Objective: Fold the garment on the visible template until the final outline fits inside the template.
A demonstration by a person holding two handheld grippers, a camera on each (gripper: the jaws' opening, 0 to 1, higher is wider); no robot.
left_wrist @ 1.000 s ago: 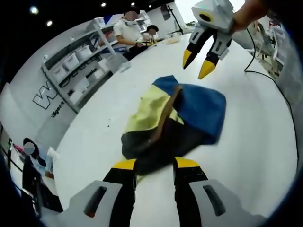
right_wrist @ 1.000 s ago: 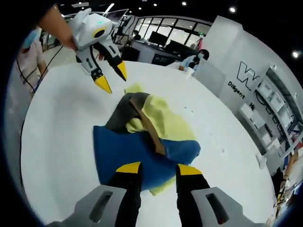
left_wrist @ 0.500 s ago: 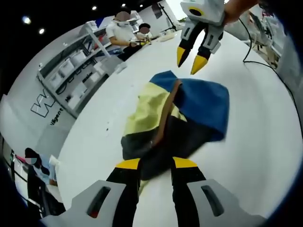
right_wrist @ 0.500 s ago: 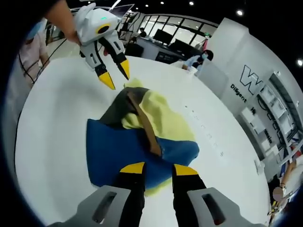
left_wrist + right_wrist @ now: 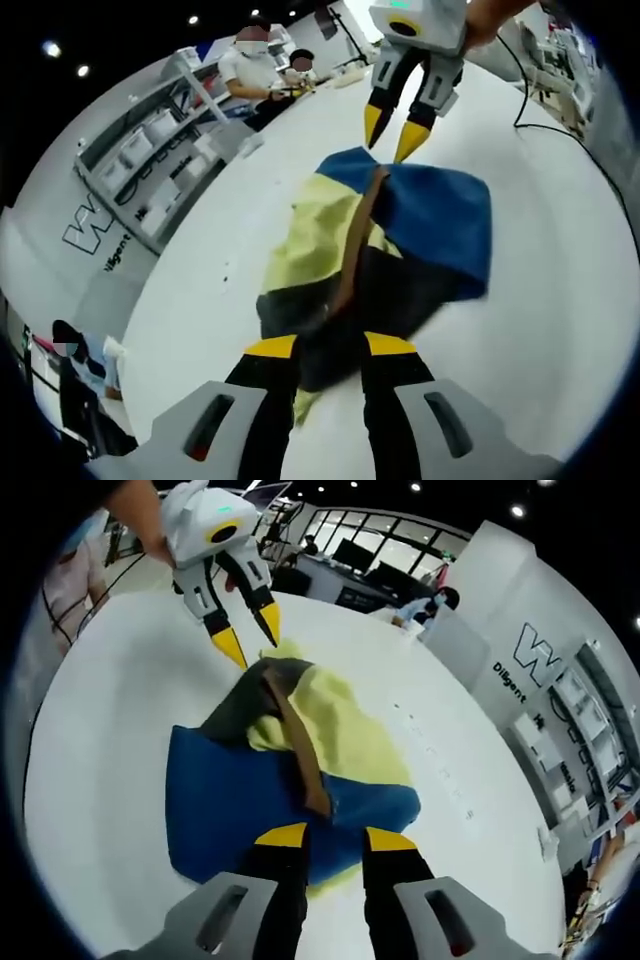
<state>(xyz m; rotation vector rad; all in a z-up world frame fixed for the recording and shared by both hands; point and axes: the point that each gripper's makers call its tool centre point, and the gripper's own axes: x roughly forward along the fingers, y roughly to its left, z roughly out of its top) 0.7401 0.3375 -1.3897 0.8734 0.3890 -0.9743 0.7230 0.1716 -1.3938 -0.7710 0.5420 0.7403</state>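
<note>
Garment: the crumpled garment (image 5: 385, 245) lies in a heap on the white tabletop (image 5: 560, 300), blue, pale yellow and black panels bunched together, a brown strip (image 5: 293, 748) running across the middle.
Left tongs: the left tongs (image 5: 332, 346) sit low over the black end of the garment, yellow tips parted with dark cloth between them; whether they touch or grip it, cannot tell. In the right gripper view the left tongs (image 5: 248, 638) point down, tips apart, at the garment's far edge.
Right tongs: the right tongs (image 5: 323, 837) hover at the blue and yellow end, tips spread; in the left gripper view the right tongs (image 5: 390, 133) hang just above the blue corner, nothing held.
Containers: shelves (image 5: 150, 165) by the wall carry pale bins, contents too small to tell.
Writing: wall lettering (image 5: 525, 660), a large "W" and a word starting "Diligent".
</note>
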